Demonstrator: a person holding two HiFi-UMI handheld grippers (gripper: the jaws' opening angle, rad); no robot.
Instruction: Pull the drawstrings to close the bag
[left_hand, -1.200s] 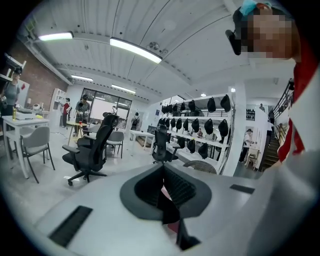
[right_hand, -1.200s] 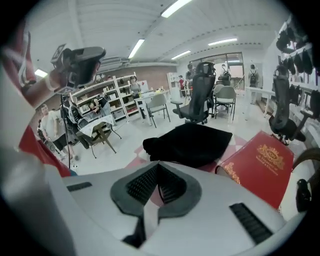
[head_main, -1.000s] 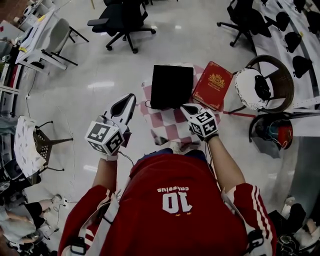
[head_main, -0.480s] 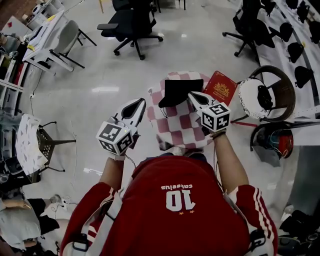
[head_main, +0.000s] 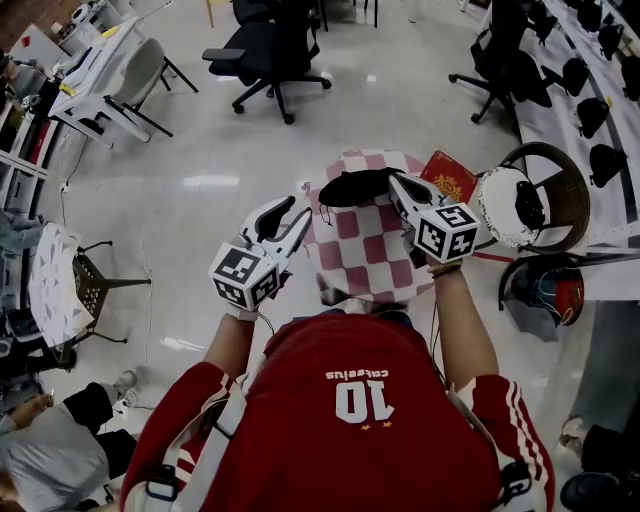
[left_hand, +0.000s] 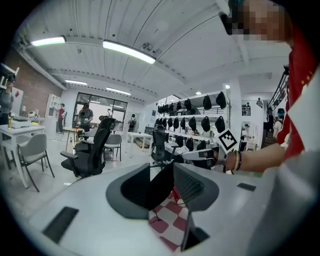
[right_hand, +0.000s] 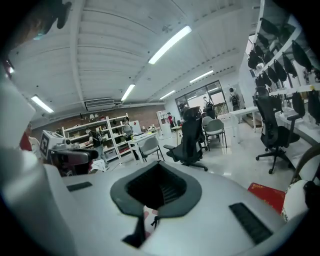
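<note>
A red-and-white checked drawstring bag (head_main: 360, 250) hangs in the air in front of me, its black mouth (head_main: 352, 187) on top. My right gripper (head_main: 397, 183) is shut on the black top edge at the bag's right side. In the right gripper view a black strip (right_hand: 140, 227) hangs below the closed right gripper (right_hand: 159, 172). My left gripper (head_main: 298, 210) sits at the bag's left edge. Its jaws have just been opening. In the left gripper view black fabric (left_hand: 161, 187) stands between the parted jaws of this gripper (left_hand: 162, 170), unpressed, above the checked cloth (left_hand: 170, 220).
A red book-like box (head_main: 447, 175) lies on the floor behind the bag. A round chair with a white cushion (head_main: 510, 200) stands to the right. A black office chair (head_main: 270, 50) is further back, and a small stool (head_main: 85, 285) at the left.
The right gripper rose and lifted the bag off the floor; the black mouth went from a flat square to a narrow oval. The left gripper's jaws went from shut to open.
</note>
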